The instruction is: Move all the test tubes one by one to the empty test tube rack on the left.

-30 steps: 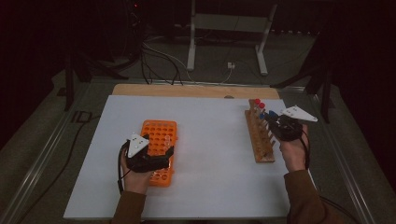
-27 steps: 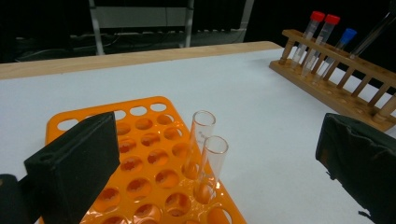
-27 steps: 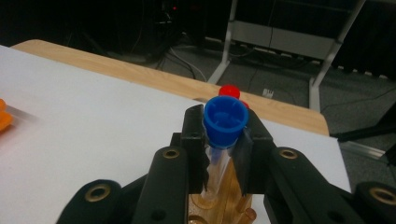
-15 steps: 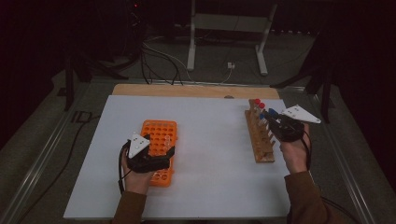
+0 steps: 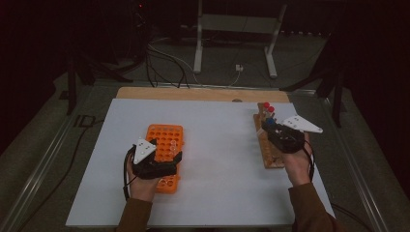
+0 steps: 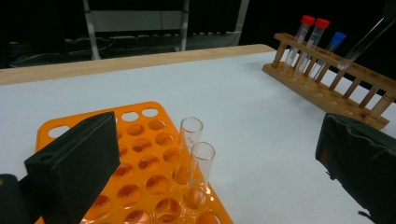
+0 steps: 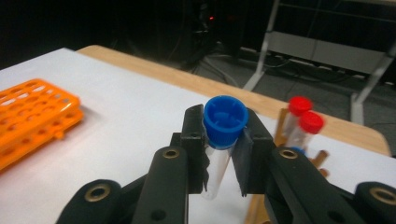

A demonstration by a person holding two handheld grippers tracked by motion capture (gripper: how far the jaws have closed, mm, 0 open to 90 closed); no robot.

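Observation:
My right gripper [image 7: 223, 140] is shut on a clear tube with a blue cap [image 7: 225, 120], gripping it just under the cap. In the high view it [image 5: 269, 124] hovers over the far half of the wooden rack [image 5: 271, 157]. That rack holds two red-capped tubes [image 5: 268, 107] and another blue-capped tube [image 6: 336, 39]. My left gripper [image 5: 167, 151] rests over the orange rack [image 5: 164, 133], jaws wide apart. Two clear uncapped tubes [image 6: 196, 154] stand in the orange rack [image 6: 140, 154] between the jaws, touching neither pad [image 6: 77, 170].
A white mat [image 5: 217, 145] covers the wooden table, whose bare far edge [image 5: 193, 93] shows behind it. A metal stand [image 5: 232, 29] and cables lie on the floor beyond. Open mat lies between the two racks.
My right gripper has shifted a little to the left and toward the person, still holding the blue-capped tube. The left gripper has stayed put.

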